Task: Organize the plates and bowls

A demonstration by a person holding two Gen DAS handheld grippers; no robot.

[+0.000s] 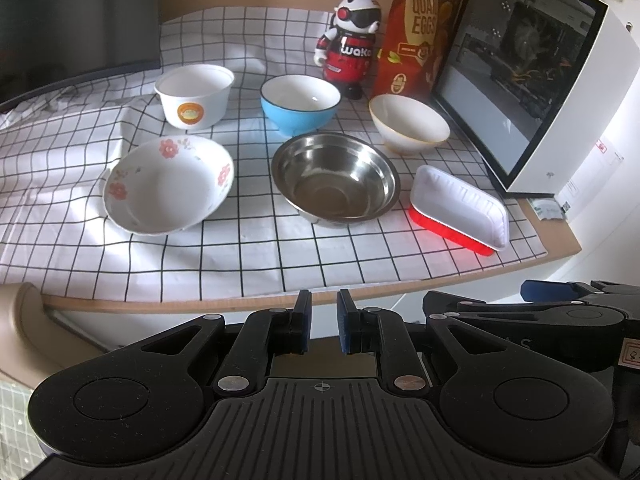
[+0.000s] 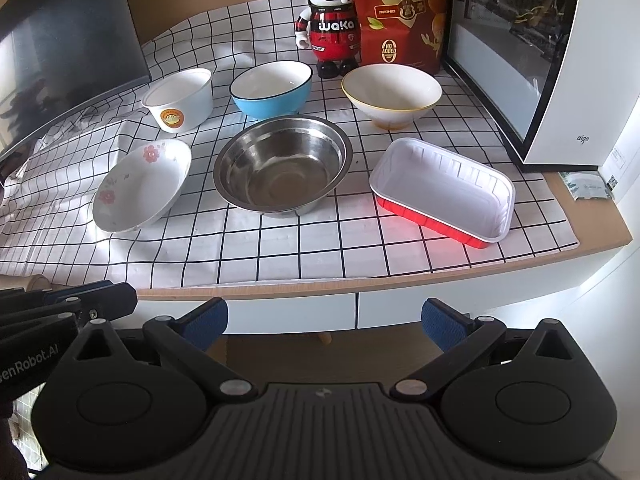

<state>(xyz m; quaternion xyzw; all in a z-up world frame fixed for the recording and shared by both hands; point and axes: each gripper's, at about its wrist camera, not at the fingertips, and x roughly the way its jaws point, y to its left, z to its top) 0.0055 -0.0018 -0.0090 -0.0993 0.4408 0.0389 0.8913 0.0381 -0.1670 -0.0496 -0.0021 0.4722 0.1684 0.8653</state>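
Note:
On the checked cloth stand a floral bowl (image 1: 168, 184) (image 2: 140, 184), a steel bowl (image 1: 335, 180) (image 2: 282, 168), a red tray with white inside (image 1: 460, 210) (image 2: 442, 192), a white paper bowl with an orange logo (image 1: 195, 94) (image 2: 179, 98), a blue bowl (image 1: 300, 104) (image 2: 272, 88) and a white gold-rimmed bowl (image 1: 408, 122) (image 2: 392, 94). My left gripper (image 1: 324, 326) is nearly shut and empty, in front of the table edge. My right gripper (image 2: 324, 320) is open and empty, also short of the edge.
A panda figure (image 1: 352, 44) (image 2: 330, 20), a quail-egg bag (image 1: 420, 28) (image 2: 400, 12) and a white PC case (image 1: 532, 80) (image 2: 540, 60) stand at the back right. A dark monitor (image 2: 60, 52) is at the back left. Wooden table edge (image 2: 360, 280) runs in front.

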